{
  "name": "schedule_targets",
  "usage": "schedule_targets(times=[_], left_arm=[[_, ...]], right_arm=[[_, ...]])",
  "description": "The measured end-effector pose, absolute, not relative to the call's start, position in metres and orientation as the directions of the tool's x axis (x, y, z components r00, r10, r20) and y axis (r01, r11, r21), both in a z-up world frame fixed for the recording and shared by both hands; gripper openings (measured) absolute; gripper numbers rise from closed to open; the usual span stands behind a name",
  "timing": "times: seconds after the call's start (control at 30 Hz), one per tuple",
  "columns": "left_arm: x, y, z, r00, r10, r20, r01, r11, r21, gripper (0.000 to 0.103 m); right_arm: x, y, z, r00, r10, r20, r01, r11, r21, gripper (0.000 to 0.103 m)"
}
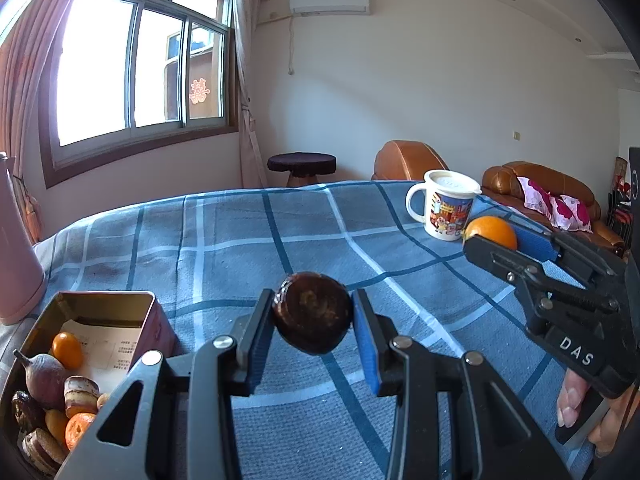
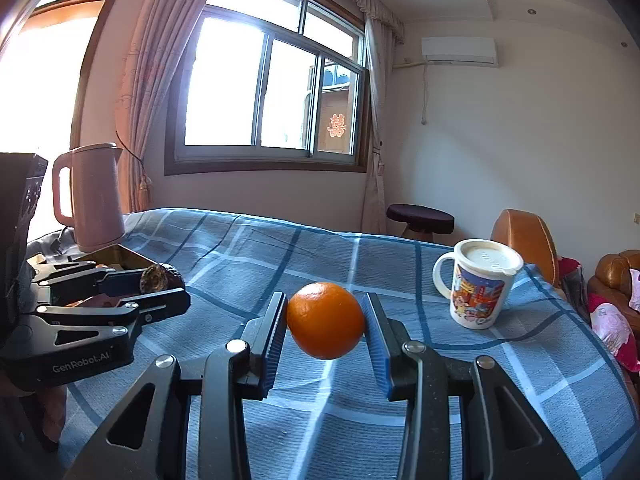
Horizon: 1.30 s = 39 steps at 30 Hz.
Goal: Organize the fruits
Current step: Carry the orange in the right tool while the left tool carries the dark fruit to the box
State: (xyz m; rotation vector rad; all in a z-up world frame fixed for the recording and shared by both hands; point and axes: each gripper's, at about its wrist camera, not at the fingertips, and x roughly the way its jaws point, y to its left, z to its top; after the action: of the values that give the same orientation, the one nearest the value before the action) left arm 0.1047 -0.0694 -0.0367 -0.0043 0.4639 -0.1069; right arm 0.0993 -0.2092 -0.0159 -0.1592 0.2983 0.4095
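My left gripper [image 1: 312,312] is shut on a dark brown round fruit [image 1: 312,312], held above the blue checked cloth; the same fruit [image 2: 154,279] shows at the left of the right wrist view. My right gripper [image 2: 325,320] is shut on an orange [image 2: 325,320], also lifted off the cloth, and that orange [image 1: 491,232] appears at the right of the left wrist view between the right gripper's pads. An open metal tin [image 1: 96,304] at the lower left holds several fruits and small cakes, among them a small orange fruit [image 1: 67,350] and a purple one [image 1: 45,374].
A lidded cartoon mug [image 1: 442,206] [image 2: 478,284] stands at the far right of the table. A pink kettle [image 2: 90,196] stands at the far left behind the tin. A stool [image 1: 302,164] and brown sofas [image 1: 536,184] lie beyond the table edge. A hand [image 1: 576,400] holds the right gripper's handle.
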Motion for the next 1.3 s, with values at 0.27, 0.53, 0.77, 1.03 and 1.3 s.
schedule_targets(times=[0.27, 0.53, 0.77, 1.03, 1.3], left_arm=[[0.102, -0.06, -0.038, 0.885, -0.102, -0.455, 0.095, 0.995, -0.039, 0.04], [0.093, -0.051, -0.037, 0.885, -0.103, -0.454, 0.094, 0.995, -0.043, 0.04], [0.085, -0.041, -0.035, 0.893, -0.094, -0.441, 0.083, 0.996, -0.044, 0.04], [0.075, -0.028, -0.034, 0.902, -0.081, -0.425, 0.067, 0.997, -0.046, 0.04], [0.066, -0.013, -0.033, 0.906, -0.067, -0.417, 0.047, 0.997, -0.058, 0.04]], right_arm=[[0.093, -0.192, -0.016, 0.857, 0.402, -0.322, -0.451, 0.888, -0.092, 0.04], [0.092, -0.179, -0.017, 0.835, 0.433, -0.341, -0.481, 0.874, -0.069, 0.04], [0.089, -0.164, -0.017, 0.816, 0.459, -0.352, -0.509, 0.859, -0.059, 0.04], [0.086, -0.146, -0.02, 0.8, 0.477, -0.364, -0.534, 0.843, -0.068, 0.04], [0.084, -0.129, -0.019, 0.785, 0.496, -0.371, -0.559, 0.826, -0.078, 0.04]])
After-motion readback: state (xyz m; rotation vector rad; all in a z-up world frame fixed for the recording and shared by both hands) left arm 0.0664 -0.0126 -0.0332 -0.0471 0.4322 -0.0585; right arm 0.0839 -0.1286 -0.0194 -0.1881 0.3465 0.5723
